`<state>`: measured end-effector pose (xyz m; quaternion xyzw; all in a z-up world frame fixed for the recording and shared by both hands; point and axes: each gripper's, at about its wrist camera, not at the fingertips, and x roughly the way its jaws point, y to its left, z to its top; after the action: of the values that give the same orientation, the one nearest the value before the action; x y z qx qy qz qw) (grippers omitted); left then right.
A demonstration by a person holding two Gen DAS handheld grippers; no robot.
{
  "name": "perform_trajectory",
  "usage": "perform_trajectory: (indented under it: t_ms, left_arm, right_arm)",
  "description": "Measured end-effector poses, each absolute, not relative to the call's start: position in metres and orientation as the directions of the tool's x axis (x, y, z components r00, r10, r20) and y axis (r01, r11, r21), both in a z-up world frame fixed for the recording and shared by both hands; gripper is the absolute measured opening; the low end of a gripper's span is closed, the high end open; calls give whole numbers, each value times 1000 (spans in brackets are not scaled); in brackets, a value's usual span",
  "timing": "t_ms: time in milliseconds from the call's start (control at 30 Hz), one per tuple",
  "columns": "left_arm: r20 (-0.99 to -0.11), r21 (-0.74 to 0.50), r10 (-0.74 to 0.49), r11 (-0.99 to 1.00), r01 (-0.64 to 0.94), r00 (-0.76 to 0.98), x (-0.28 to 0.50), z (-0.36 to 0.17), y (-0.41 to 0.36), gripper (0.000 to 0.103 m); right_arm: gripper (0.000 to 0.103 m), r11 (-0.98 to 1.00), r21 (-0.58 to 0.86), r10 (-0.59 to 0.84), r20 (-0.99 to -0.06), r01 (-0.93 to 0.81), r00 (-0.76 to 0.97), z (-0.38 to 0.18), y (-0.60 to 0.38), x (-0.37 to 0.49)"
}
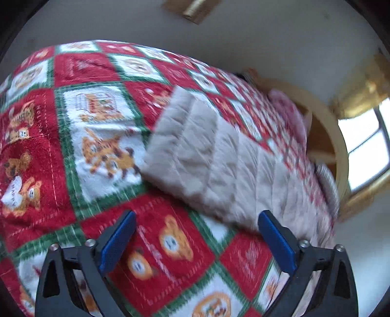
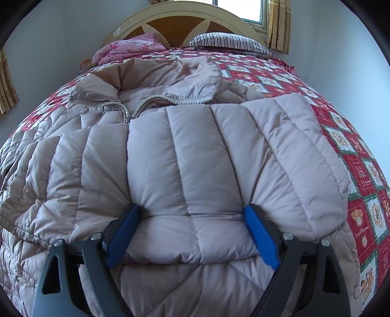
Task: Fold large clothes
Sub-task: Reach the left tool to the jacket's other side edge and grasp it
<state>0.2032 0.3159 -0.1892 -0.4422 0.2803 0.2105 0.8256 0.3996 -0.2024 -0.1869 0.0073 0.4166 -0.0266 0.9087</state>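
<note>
A large beige quilted puffer jacket (image 2: 185, 156) lies on the bed with its zipper partly open at the collar. One sleeve is folded across its chest. My right gripper (image 2: 192, 214) is open wide, its blue fingers (image 2: 258, 231) pressing on either side of the folded sleeve's cuff end. In the blurred left wrist view the other sleeve (image 1: 207, 156) stretches out over the blanket. My left gripper (image 1: 197, 219) is open and empty, hovering above the blanket just short of that sleeve.
The bed is covered by a red, green and white teddy-bear blanket (image 1: 97, 126). A wooden headboard (image 2: 185, 17), a pink folded cloth (image 2: 129, 48) and a striped pillow (image 2: 229, 41) are at the far end. White walls, curtains (image 2: 277, 24) and a window surround it.
</note>
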Motion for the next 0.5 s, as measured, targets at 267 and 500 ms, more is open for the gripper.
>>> perform_trajectory:
  t_ms: [267,500]
  left_arm:
    - [-625,-594,192,513,-620,757,237,-190,329,89]
    - [-619,-554,188,585,-593,763,246,-189,348,4]
  right_arm:
    - [91,998,-6,-44,-745,60,666,-185,-204,394]
    - [91,998,-2,-41,-744,59,666,-185,-205,395]
